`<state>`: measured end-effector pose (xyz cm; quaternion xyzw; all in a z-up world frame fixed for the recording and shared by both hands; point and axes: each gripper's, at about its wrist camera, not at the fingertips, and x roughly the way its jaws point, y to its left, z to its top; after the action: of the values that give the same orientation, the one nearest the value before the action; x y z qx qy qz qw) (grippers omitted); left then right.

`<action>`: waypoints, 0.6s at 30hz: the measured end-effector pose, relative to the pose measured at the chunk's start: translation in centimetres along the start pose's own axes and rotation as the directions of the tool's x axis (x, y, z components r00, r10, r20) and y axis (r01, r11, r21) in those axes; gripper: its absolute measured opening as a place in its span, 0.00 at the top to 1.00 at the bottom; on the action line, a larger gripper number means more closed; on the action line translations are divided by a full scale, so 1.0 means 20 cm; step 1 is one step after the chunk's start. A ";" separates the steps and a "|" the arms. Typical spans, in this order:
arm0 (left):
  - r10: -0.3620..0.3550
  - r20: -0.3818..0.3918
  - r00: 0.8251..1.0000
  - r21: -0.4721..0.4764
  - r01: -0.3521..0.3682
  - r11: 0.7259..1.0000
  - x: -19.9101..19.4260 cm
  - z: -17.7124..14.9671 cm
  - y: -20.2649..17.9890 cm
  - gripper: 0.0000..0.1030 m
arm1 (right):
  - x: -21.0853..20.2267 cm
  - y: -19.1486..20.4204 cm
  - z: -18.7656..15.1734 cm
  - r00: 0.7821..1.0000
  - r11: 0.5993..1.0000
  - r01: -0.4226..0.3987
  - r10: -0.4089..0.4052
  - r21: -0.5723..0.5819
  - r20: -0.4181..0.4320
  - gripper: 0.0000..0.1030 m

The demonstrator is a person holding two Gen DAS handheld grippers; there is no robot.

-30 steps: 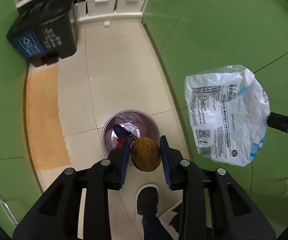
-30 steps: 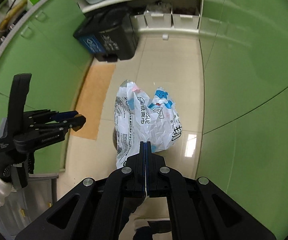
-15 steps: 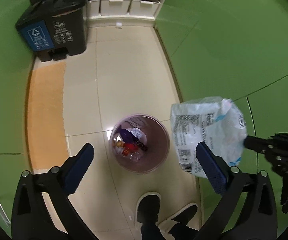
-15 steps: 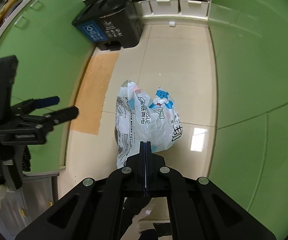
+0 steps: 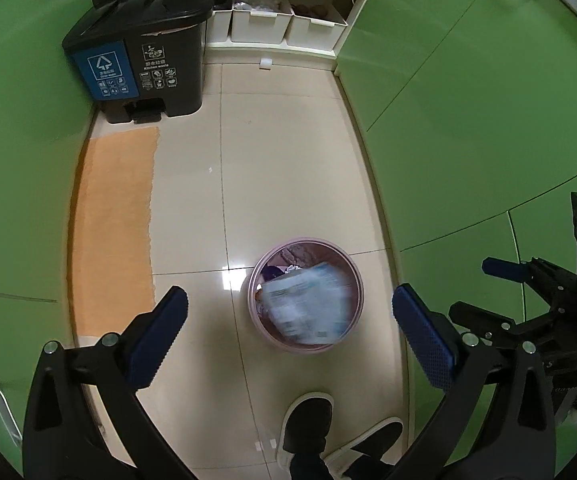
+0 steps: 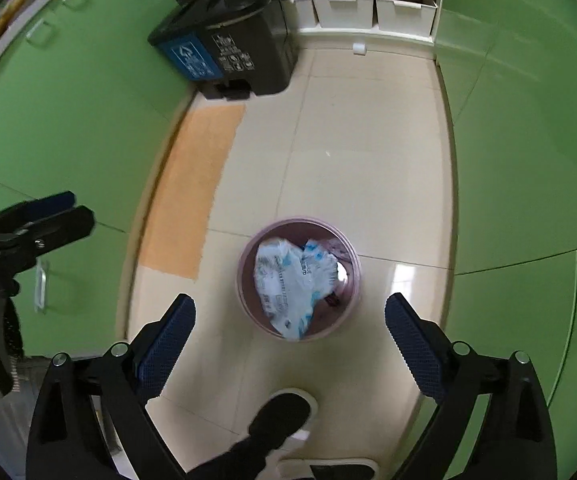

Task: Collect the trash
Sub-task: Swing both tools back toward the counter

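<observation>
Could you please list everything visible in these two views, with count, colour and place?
Wastebasket: one, pink, on the floor between the tools.
Tissue wrapper: one, white and blue, crumpled inside the wastebasket.
Pedal bin: one, black with a blue panel, far left by the shelf.
Mat: one, orange, along the left cabinets.
Storage boxes: white, under the far shelf; count unclear.
Cabinets: green, both sides.
Slippers: two, white, bottom centre.
Left tool: open, empty.
Right tool: open, empty.
</observation>
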<state>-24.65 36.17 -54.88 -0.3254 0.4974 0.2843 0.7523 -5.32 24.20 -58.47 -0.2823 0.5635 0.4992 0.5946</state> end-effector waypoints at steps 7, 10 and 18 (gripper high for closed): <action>0.002 -0.011 1.000 0.021 -0.002 1.000 -0.12 -0.02 -0.11 0.03 | -0.18 -0.02 0.00 1.000 0.999 0.023 -0.023 0.044 -0.003 0.06; -0.007 -0.009 1.000 0.030 0.008 1.000 -0.25 0.01 -0.18 0.03 | -0.35 -0.02 0.01 1.000 0.997 0.023 -0.024 0.073 0.010 0.06; -0.033 0.038 0.999 0.122 0.028 0.992 -0.86 0.15 -0.49 0.03 | -1.14 0.05 -0.01 0.990 0.989 0.011 -0.031 0.145 0.136 0.06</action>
<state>-21.52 30.61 -36.01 -0.2806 0.4936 0.2483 0.7848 -3.19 18.11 -36.51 -0.2094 0.5529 0.4691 0.6560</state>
